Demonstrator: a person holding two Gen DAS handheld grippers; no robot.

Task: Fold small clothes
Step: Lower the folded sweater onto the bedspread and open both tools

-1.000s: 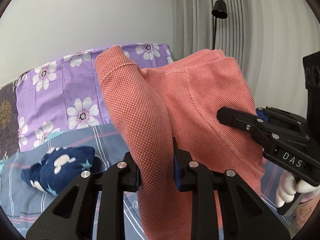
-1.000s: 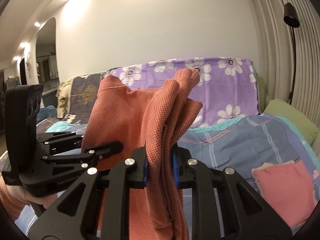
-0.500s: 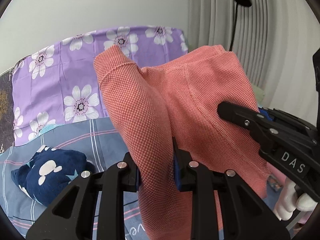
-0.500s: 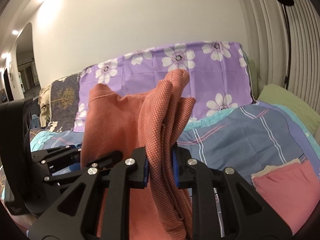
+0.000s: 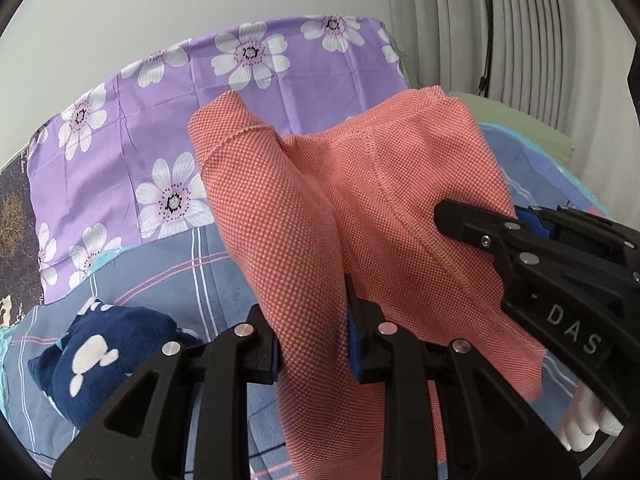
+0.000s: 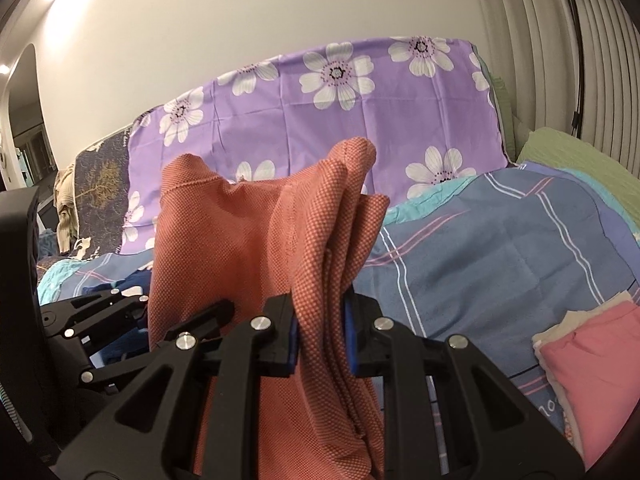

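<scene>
Aloft, bunched waffle-knit orange garment [image 5: 304, 216]

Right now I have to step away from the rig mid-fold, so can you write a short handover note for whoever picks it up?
Left gripper: jaws shut on one bunched edge of the orange-red garment.
Right gripper: jaws shut on the opposite gathered edge.
The garment hangs in the air between both, above the blue plaid bedsheet.
Done: a folded pink garment lies on a small pile at the right.
Left: lay this one down and fold it; the navy patterned garment lies crumpled, unfolded.
</scene>
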